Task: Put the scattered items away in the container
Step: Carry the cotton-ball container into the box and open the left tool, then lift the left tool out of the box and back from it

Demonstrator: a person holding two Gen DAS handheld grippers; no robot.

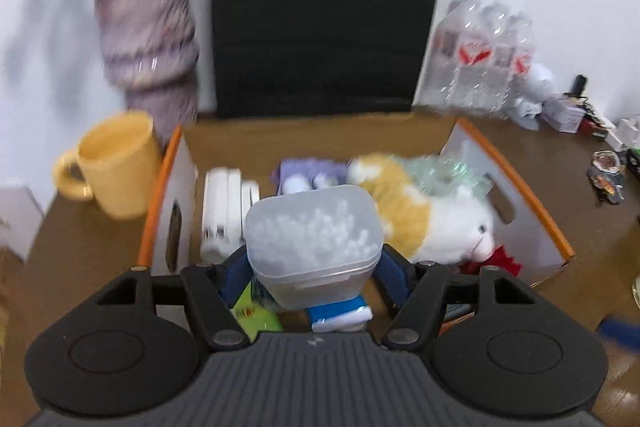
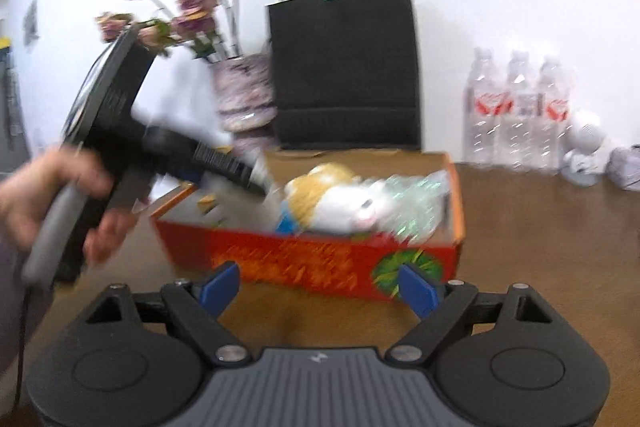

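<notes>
My left gripper (image 1: 313, 267) hangs over the open cardboard box (image 1: 516, 183), its blue pads against the sides of a translucent tub of cotton swabs (image 1: 312, 239). Inside the box lie a white and yellow plush toy (image 1: 440, 223), white flat packs (image 1: 224, 215), a purple item (image 1: 308, 167), crinkled clear wrap (image 1: 444, 171), a blue and white item (image 1: 340, 315) and a green packet (image 1: 252, 315). In the right wrist view a hand holds the left gripper (image 2: 256, 175) over the box's red front wall (image 2: 304, 263). My right gripper (image 2: 320, 283) stands open and empty just before that wall.
A yellow mug (image 1: 116, 163) and a patterned vase (image 1: 148, 39) of flowers stand left of the box. A black paper bag (image 1: 320, 7) stands behind it. A pack of water bottles (image 1: 484, 55) and small clutter (image 1: 608, 171) sit to the right on the brown table.
</notes>
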